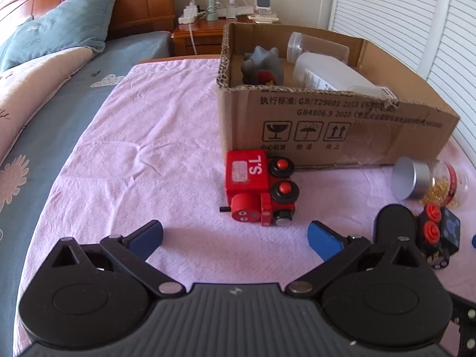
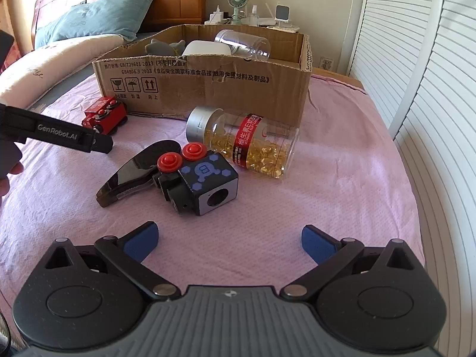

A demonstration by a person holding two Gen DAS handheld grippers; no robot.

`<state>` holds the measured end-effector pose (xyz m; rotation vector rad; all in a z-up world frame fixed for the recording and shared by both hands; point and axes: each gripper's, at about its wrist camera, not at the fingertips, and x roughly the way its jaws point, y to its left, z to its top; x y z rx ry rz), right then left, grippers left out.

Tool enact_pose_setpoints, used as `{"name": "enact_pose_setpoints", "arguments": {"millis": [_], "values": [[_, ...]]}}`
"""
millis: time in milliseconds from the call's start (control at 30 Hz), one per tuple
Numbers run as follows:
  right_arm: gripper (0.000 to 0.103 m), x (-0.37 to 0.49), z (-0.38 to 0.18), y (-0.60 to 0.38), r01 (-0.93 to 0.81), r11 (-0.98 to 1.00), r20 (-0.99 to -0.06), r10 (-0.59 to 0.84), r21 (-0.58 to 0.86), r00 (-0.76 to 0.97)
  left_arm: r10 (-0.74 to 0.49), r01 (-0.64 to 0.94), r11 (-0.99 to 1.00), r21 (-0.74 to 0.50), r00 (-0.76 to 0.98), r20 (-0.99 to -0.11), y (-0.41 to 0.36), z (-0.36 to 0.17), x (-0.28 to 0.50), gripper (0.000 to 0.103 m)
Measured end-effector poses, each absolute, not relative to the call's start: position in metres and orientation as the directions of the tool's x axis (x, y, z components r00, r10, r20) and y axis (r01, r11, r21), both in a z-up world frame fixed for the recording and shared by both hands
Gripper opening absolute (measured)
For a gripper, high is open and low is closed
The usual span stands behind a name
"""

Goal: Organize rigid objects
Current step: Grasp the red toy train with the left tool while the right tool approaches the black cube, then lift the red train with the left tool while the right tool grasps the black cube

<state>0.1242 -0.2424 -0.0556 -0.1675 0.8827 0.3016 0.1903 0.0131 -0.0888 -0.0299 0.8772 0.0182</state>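
Box contents (image 1: 267, 68) half hidden by wall, black toy (image 1: 438, 238) partly behind gripper

Bright daylight pours in from the right, through the white shutters (image 2: 431, 95). The pink cloth (image 1: 142, 154) is evenly lit, shadows short and soft. A glint sits on the capsule jar (image 2: 253, 145). Both views are sharp at centre; fisheye bending curves the edges, corners fall black.

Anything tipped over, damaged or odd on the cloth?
Yes. The red toy train lies on its side, wheels showing, by the cardboard box. The capsule bottle lies on its side, cap on, nothing spilled. The box's front rim is torn.
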Motion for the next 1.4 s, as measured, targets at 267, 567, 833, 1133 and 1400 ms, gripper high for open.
{"name": "enact_pose_setpoints", "arguments": {"millis": [267,567,833,1133,1400], "values": [[0.103,0.122,-0.057,-0.243,-0.327,0.945,-0.773,0.192,-0.02,0.604,0.047,-0.087,0.996,-0.018,0.685,-0.727,0.013,-0.093,0.197,0.103],[0.103,0.122,-0.056,-0.243,-0.329,0.944,-0.773,0.194,-0.02,0.604,0.05,-0.09,0.996,-0.016,0.689,-0.723,0.007,-0.093,0.213,0.103],[0.103,0.121,-0.056,-0.242,-0.332,0.943,-0.77,0.197,-0.021,0.607,0.001,-0.021,1.0,-0.02,0.716,-0.698,0.0,-0.089,0.209,0.07],[0.103,0.123,-0.055,-0.234,-0.39,0.921,-0.785,0.227,-0.021,0.577,-0.02,0.011,1.0,-0.017,0.721,-0.693,0.012,-0.087,0.198,0.05],[0.103,0.144,-0.055,-0.219,-0.551,0.835,-0.797,0.328,-0.007,0.507,-0.026,0.013,1.0,-0.023,0.713,-0.7,0.031,-0.086,0.182,0.05]]}}
